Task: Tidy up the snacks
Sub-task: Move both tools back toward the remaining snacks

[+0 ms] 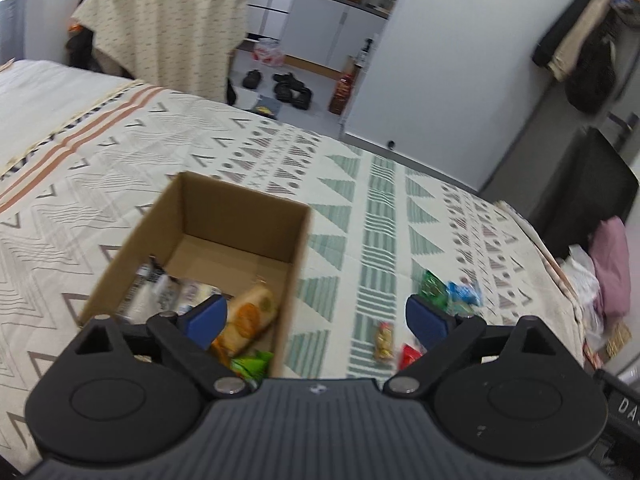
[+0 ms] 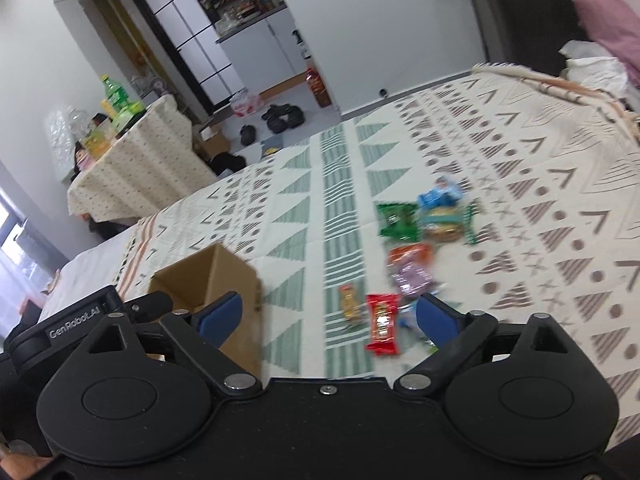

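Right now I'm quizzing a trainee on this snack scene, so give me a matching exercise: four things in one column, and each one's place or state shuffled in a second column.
Things:
1. cardboard box
2. red packet
3. green packet
4. left tool

Places or states:
A. on the bedspread, beside the blue packet
B. open, holding nothing
C. already holds several snacks
D. on the bedspread, nearest the right tool

Pairs: 1-C, 2-D, 3-A, 4-B
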